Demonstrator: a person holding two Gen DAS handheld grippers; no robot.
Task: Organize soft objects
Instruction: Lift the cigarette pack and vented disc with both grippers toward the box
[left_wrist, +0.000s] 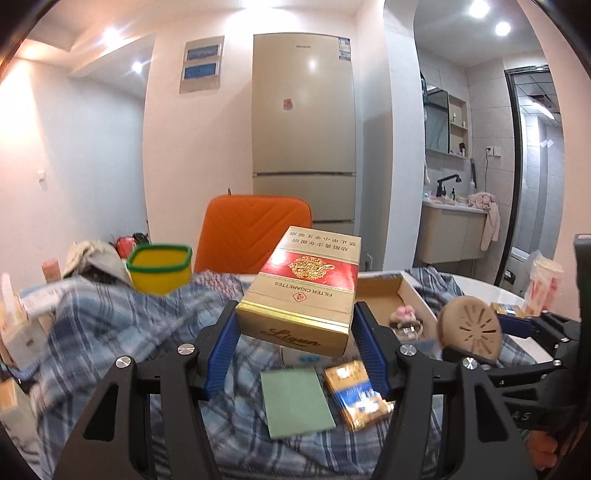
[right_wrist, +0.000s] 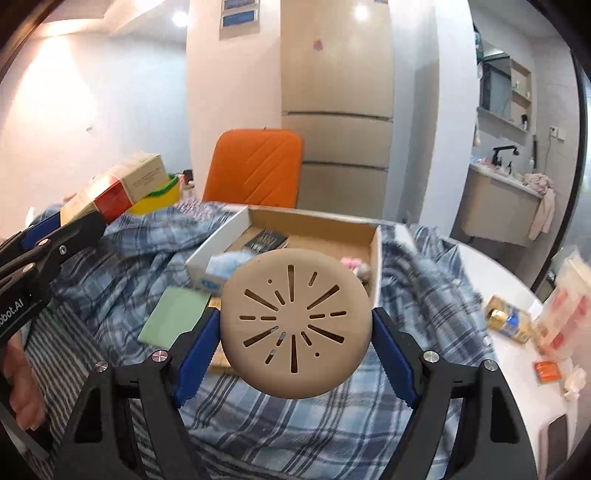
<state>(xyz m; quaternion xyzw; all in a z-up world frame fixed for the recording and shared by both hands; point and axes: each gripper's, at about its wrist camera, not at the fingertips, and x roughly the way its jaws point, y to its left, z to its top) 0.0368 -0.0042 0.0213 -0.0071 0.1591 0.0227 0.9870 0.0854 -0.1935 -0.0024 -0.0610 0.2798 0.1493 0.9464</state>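
My left gripper (left_wrist: 295, 328) is shut on a gold and red cigarette carton (left_wrist: 303, 291) and holds it above the blue plaid cloth (left_wrist: 122, 325). The carton also shows in the right wrist view (right_wrist: 122, 184). My right gripper (right_wrist: 295, 332) is shut on a round beige slotted disc (right_wrist: 295, 325), held above the cloth in front of an open cardboard box (right_wrist: 375, 254). The disc also shows in the left wrist view (left_wrist: 471, 328). The box holds a light blue fluffy thing (right_wrist: 225, 264), a pink soft thing (right_wrist: 351, 263) and a dark packet (right_wrist: 266, 240).
A green card (left_wrist: 295, 402) and a blue and gold pack (left_wrist: 358, 395) lie on the cloth. A yellow tub with a green rim (left_wrist: 159, 271) stands at the left. An orange chair (left_wrist: 255, 236) is behind. Packets (right_wrist: 509, 321) lie on the white table (right_wrist: 517, 369) at the right.
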